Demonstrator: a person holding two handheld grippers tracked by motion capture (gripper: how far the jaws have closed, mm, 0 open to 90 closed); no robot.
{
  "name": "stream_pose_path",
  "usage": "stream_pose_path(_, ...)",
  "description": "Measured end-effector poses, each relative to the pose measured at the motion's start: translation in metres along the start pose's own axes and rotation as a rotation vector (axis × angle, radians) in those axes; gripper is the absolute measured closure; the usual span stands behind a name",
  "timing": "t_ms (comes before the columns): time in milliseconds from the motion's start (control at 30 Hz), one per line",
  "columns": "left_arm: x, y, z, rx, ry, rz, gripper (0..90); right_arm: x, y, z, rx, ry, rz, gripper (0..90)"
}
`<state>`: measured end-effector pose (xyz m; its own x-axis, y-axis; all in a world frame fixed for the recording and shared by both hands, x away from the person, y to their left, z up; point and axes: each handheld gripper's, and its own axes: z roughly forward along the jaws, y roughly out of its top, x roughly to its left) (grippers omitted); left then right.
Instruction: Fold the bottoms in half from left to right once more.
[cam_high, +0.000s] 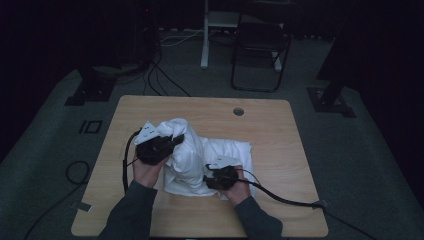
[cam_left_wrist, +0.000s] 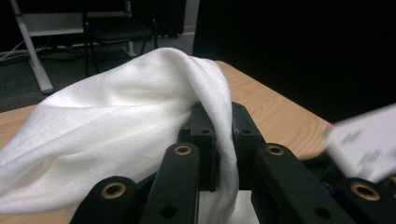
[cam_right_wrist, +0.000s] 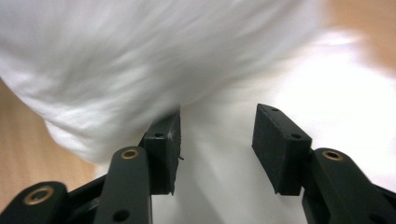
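Cloth (cam_right_wrist: 140, 51) blurred, edges out of frame

White cloth (cam_high: 187, 150): rumpled, one part lifted in peak, rest apparently flat on table, mid-front.

The high view is dim and underexposed: the room beyond the light wooden table (cam_high: 280, 130) sinks into near black, and only the crumpled white cloth (cam_high: 187, 150) stands out pale. The left gripper view is brighter and fairly sharp on the cloth folds, with a blurred white card (cam_left_wrist: 366, 142) at its right edge. The right gripper view is bright but smeared by motion blur across the cloth, its background tabletop out of focus.
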<state>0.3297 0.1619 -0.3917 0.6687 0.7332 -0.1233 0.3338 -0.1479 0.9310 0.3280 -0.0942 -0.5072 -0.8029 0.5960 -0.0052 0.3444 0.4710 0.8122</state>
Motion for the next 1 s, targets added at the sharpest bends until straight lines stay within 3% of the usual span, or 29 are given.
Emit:
stream_pose_path(33,-0.001,0.0,0.002,0.007,-0.003,0.004,83.6,0.0,0.0,0.0,0.0,0.0,0.0,51.0)
stream_pose_path(67,-0.003,0.001,0.005,0.015,-0.007,0.012,83.6,-0.018,-0.004,-0.026,-0.037,-0.06,0.062,50.0)
stream_pose_path(133,-0.005,0.001,0.006,0.017,-0.011,0.015,83.6,-0.024,-0.007,-0.032,-0.034,-0.08,0.082,49.4)
stream_pose_path(167,-0.008,0.002,0.01,0.021,-0.019,0.021,83.6,-0.032,-0.012,-0.038,-0.023,-0.106,0.101,49.5)
stream_pose_path(200,-0.009,0.002,0.011,0.025,-0.021,0.027,83.6,-0.044,-0.024,-0.043,0.023,-0.142,0.142,49.4)
stream_pose_path(267,-0.014,0.004,0.017,0.035,-0.03,0.041,83.6,-0.05,-0.036,-0.039,0.084,-0.156,0.16,49.3)
stream_pose_path(300,-0.014,0.004,0.017,0.035,-0.03,0.041,83.6,-0.05,-0.036,-0.039,0.084,-0.156,0.16,49.3)
stream_pose_path(400,-0.025,0.008,0.028,0.049,-0.054,0.069,83.6,-0.048,-0.051,-0.018,0.141,-0.126,0.175,50.9)
stream_pose_path(500,-0.036,0.008,0.039,0.063,-0.084,0.086,83.6,-0.038,-0.049,-0.009,0.125,-0.142,0.155,53.7)
stream_pose_path(700,-0.052,0.003,0.062,0.083,-0.12,0.099,83.5,-0.027,-0.043,-0.003,0.129,-0.06,0.111,51.5)
stream_pose_path(767,-0.059,-0.006,0.074,0.1,-0.146,0.094,83.5,-0.03,-0.044,-0.01,0.118,-0.031,0.1,48.3)
stream_pose_path(800,-0.061,-0.009,0.078,0.107,-0.155,0.093,83.5,-0.037,-0.045,-0.023,0.081,-0.015,0.123,47.4)
stream_pose_path(900,-0.066,-0.018,0.089,0.125,-0.173,0.085,83.5,-0.052,-0.049,-0.045,0.05,-0.063,0.156,47.3)
stream_pose_path(1000,-0.073,-0.03,0.101,0.161,-0.189,0.091,83.4,-0.073,-0.056,-0.066,0.024,-0.126,0.225,47.4)
